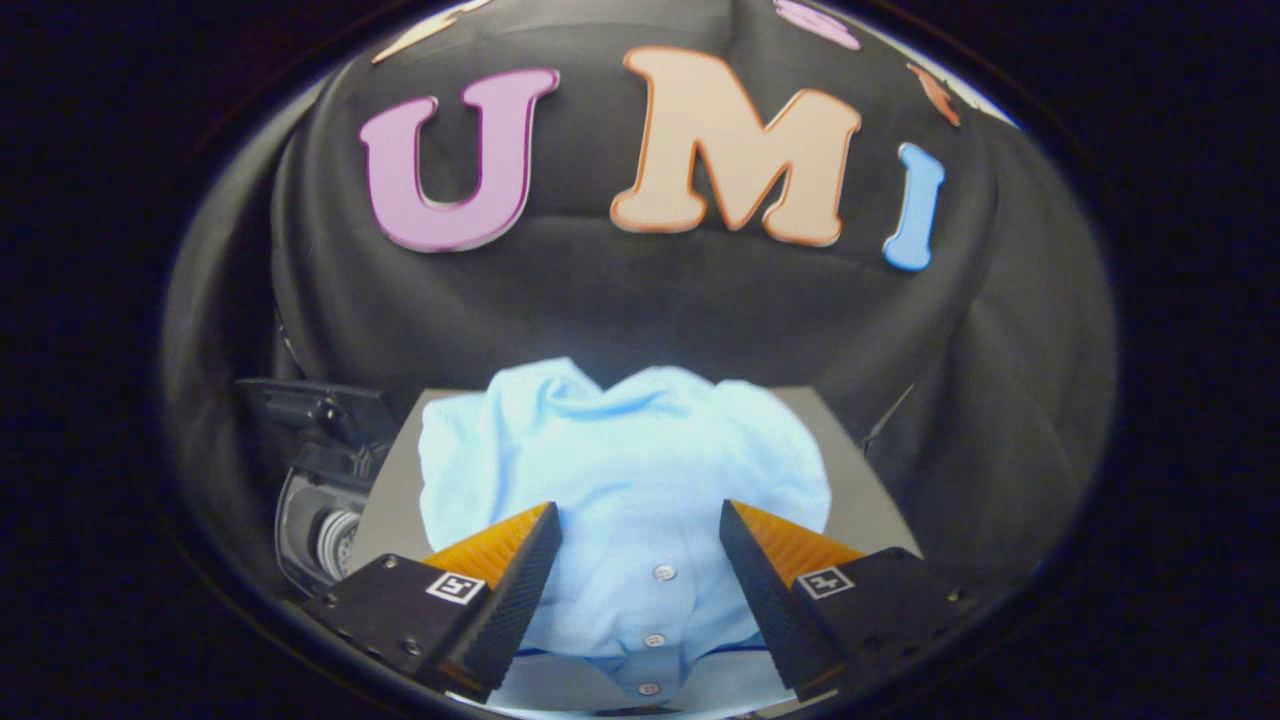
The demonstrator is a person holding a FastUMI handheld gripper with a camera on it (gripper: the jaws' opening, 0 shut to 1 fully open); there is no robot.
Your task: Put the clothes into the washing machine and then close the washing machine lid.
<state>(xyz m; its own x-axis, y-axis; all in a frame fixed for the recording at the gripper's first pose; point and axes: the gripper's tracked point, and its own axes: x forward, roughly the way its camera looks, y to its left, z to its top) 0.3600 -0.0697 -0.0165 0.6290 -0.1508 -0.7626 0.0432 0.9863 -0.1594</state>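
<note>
A crumpled light blue shirt (620,470) with a row of small buttons lies heaped on a grey table (860,500). My gripper (638,525) hovers over the shirt's near part, open, with the button strip showing in the gap between its fingers. Neither finger presses on the cloth that I can see. To the left, below the table's edge, the washing machine (320,500) shows as a dark body with a clear lid part and a round metallic piece inside.
Black cloth walls close in behind and on both sides of the table. A thin dark rod (888,415) leans by the table's far right corner.
</note>
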